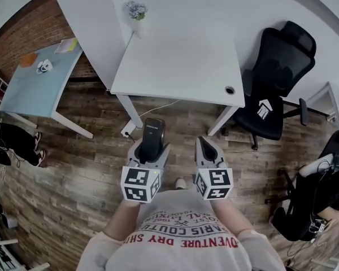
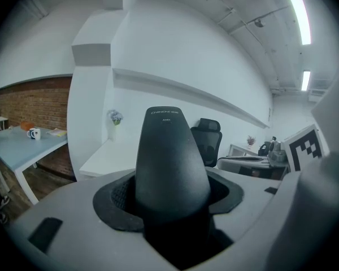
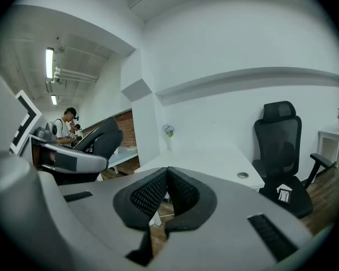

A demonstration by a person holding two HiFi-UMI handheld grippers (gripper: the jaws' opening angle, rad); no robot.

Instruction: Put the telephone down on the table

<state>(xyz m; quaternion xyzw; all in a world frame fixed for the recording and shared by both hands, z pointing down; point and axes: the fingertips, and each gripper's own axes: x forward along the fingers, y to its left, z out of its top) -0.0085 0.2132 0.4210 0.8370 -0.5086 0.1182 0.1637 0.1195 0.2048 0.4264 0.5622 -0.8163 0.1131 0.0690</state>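
A black telephone handset [image 1: 153,134] stands up between the jaws of my left gripper [image 1: 149,149], which is shut on it; in the left gripper view the telephone [image 2: 170,162] fills the middle and hides the pads. My right gripper [image 1: 206,149] hangs beside it, shut with nothing held, its pads [image 3: 158,193] pressed together. Both are held over the wooden floor, in front of the near edge of the white table [image 1: 181,61], which shows ahead in both gripper views [image 2: 104,157] [image 3: 209,160].
A small flower vase [image 1: 135,10] stands at the table's far left end and a cable hole [image 1: 230,90] is near its right front corner. A black office chair [image 1: 274,83] stands right of the table. A pale blue table [image 1: 37,78] with a mug [image 1: 43,66] lies left.
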